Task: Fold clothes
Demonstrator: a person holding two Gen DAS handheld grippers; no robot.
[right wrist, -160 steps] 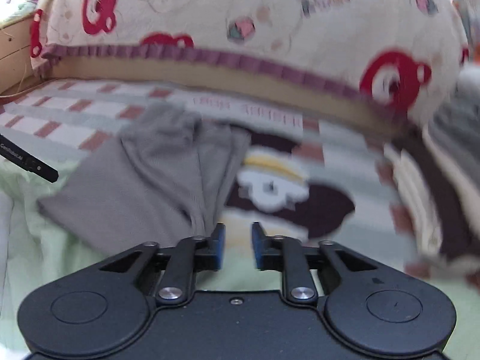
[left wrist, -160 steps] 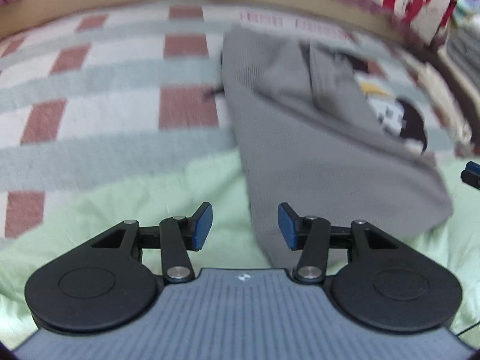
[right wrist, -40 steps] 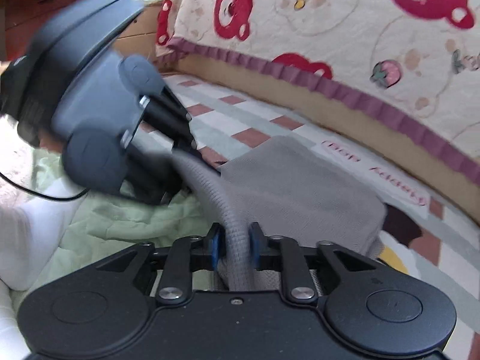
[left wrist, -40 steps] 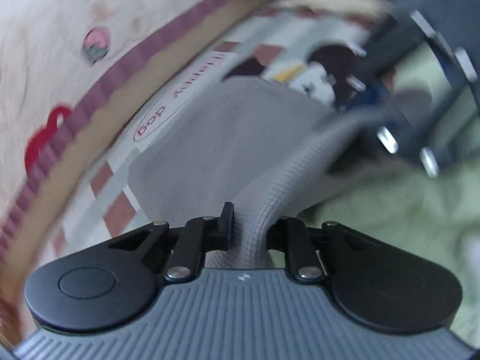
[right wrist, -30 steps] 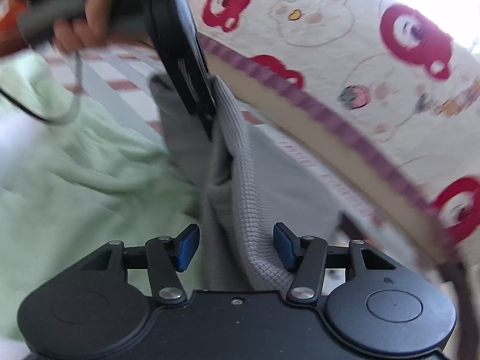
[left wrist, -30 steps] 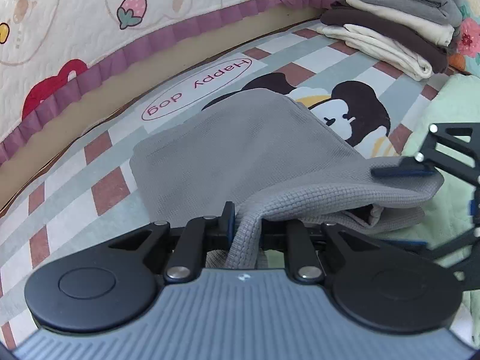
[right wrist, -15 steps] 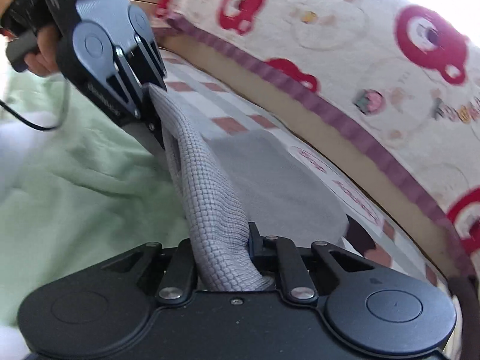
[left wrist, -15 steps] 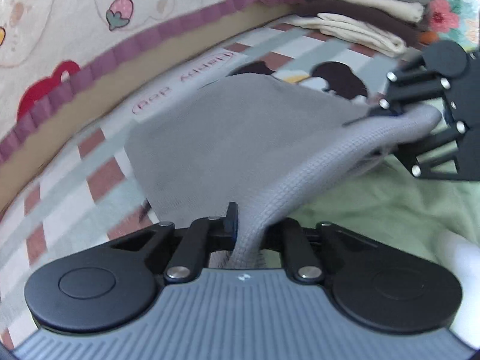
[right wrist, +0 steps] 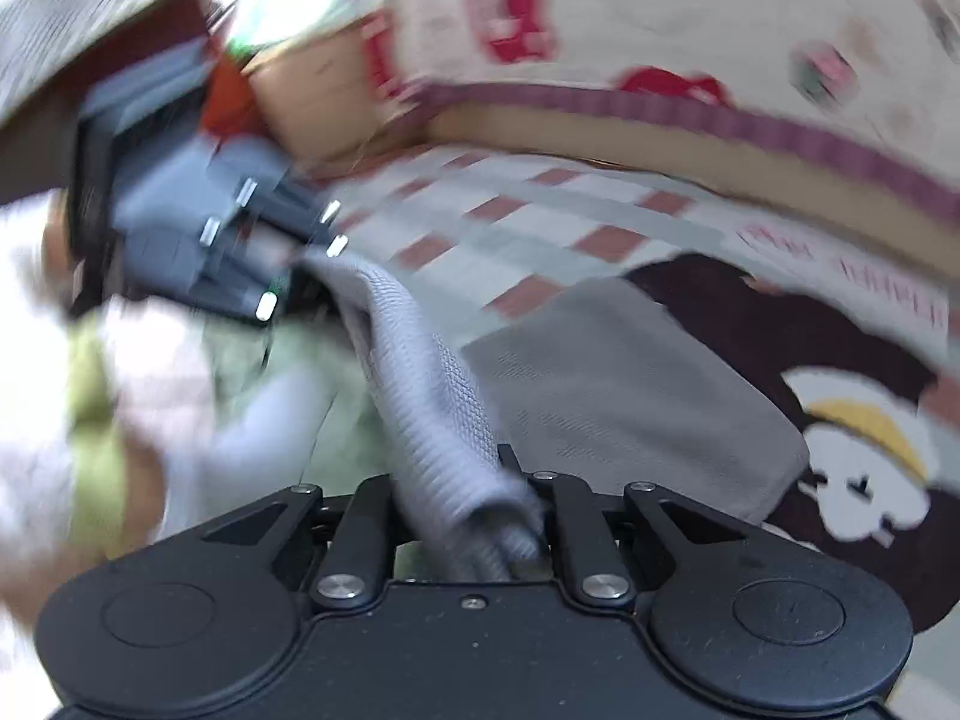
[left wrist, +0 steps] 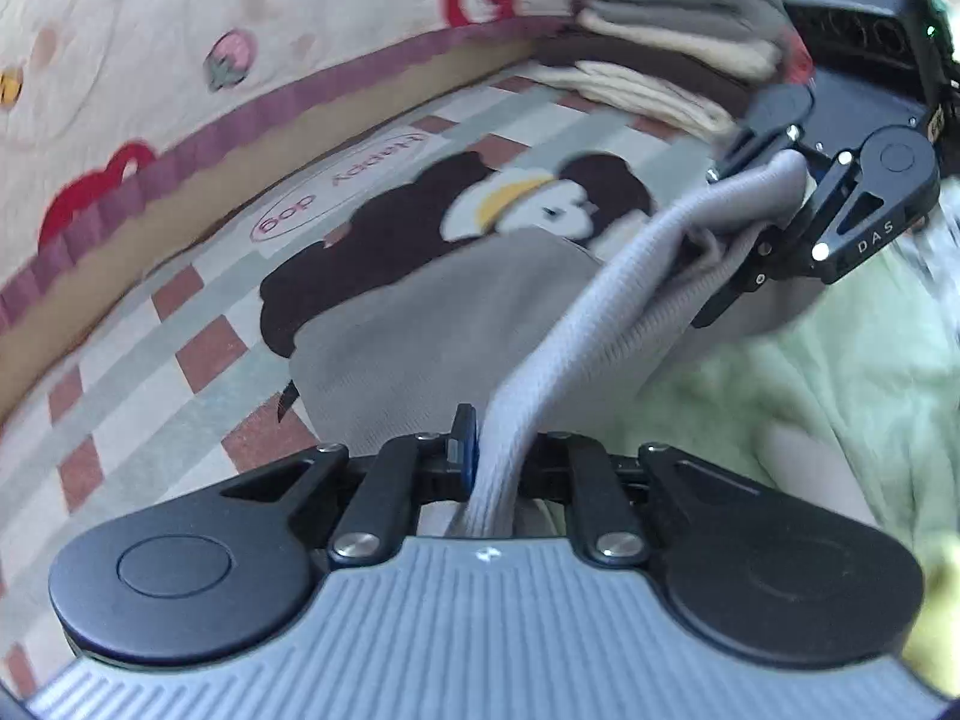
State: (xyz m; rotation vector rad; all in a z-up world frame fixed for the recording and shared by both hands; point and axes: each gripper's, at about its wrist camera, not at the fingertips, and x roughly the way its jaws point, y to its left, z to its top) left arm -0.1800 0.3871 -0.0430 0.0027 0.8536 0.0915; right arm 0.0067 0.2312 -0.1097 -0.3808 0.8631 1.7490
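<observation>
A bed (left wrist: 120, 348) covered by a checked sheet of red-brown squares and pale grey-green bands, printed with a dark cartoon dog (left wrist: 420, 228) and the words "Happy dog", fills both wrist views. A cream quilt with red bears (left wrist: 180, 30) and a purple ruffled border stands along the bed's far edge, and a pale green blanket (left wrist: 840, 372) covers its near side. A grey knitted garment (left wrist: 432, 324) lies partly flat on the sheet over the dog print, its ribbed edge lifted off the bed and stretched taut between two handheld grippers. The left gripper (left wrist: 498, 468) has its jaws closed narrowly on one end of that raised edge; the right gripper (left wrist: 756, 210), marked "DAS", has its jaws clamped on the other end, toward the stack of folded clothes (left wrist: 660, 60) in the bed's far right corner. From the right wrist camera, the fabric bunches between the right gripper's fingers (right wrist: 510, 462), though motion blur softens the left gripper (right wrist: 288, 276) beyond.
</observation>
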